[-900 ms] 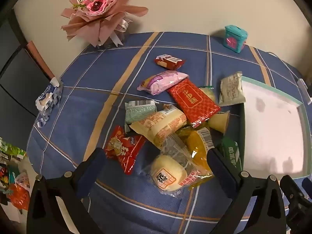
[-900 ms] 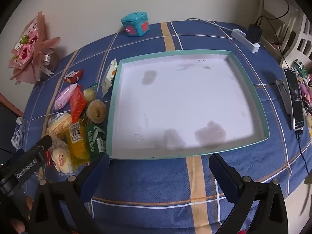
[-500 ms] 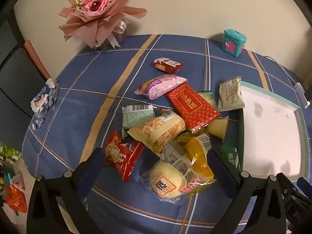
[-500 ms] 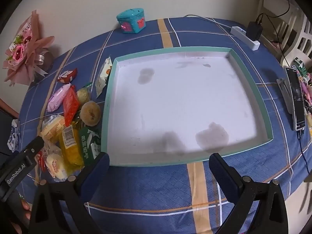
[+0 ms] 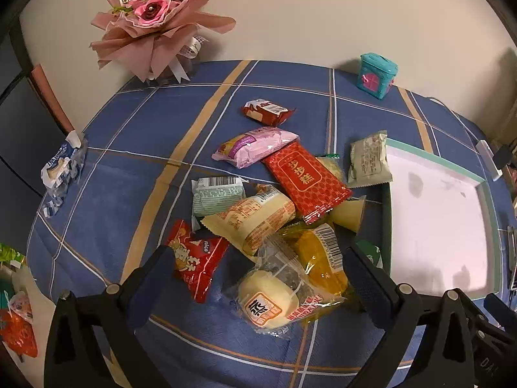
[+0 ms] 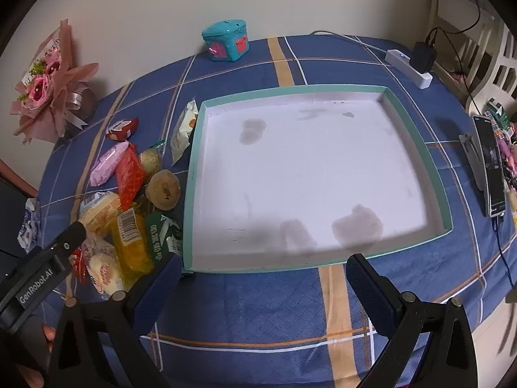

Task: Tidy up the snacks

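While both sets of fingers are held wide and empty, the snacks [image 5: 274, 213] are heaped just ahead of the left gripper [image 5: 255, 278], beside the bare tray [image 6: 416, 148] fronting the right gripper [image 6: 258, 287]. Overlapping wrappers could be pinched together, so a neighbour might be dragged off the counter [image 5: 135, 168].

Left gripper [image 5: 258, 278]: two black angular arms, each tipped at twelve o'clock with a dark navy ribbed pad, silver round screw heads at the joints. Right gripper [image 6: 258, 283] is built alike, navy fingers [image 6: 155, 291] on black struts. At nine o'clock in the right wrist view, a black bar reads "GenRobot.AI" in white; bare fingertips show beneath it
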`<state>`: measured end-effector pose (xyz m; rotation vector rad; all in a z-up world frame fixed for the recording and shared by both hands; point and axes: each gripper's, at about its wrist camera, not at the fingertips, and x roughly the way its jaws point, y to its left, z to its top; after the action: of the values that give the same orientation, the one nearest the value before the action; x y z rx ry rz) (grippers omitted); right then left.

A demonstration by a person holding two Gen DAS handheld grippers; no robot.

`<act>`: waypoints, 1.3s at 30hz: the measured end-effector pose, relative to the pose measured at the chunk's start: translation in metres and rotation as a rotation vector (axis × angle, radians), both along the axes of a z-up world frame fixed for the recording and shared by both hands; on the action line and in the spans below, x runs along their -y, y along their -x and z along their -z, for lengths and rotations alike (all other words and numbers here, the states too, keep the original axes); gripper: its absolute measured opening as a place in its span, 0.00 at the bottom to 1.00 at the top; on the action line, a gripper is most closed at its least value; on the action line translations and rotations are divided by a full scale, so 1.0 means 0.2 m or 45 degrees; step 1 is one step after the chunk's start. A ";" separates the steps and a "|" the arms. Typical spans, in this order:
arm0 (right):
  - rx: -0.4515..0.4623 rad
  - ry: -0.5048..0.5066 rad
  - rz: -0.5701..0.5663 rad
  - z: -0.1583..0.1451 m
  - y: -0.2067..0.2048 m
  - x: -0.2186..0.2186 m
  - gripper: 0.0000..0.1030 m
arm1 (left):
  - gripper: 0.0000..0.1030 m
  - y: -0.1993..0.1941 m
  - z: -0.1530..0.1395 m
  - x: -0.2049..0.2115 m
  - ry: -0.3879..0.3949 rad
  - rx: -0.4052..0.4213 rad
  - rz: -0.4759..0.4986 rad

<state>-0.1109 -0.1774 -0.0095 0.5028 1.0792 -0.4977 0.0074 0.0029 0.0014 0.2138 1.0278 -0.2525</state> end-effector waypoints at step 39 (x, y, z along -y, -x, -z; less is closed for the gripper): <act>0.054 0.035 -0.063 -0.03 -0.05 -0.06 1.00 | 1.00 -0.02 0.02 -0.01 -0.017 -0.045 -0.024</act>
<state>-0.1017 -0.1651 -0.0041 0.4592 1.0403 -0.4559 0.0118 0.0053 -0.0018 0.2121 1.0664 -0.2335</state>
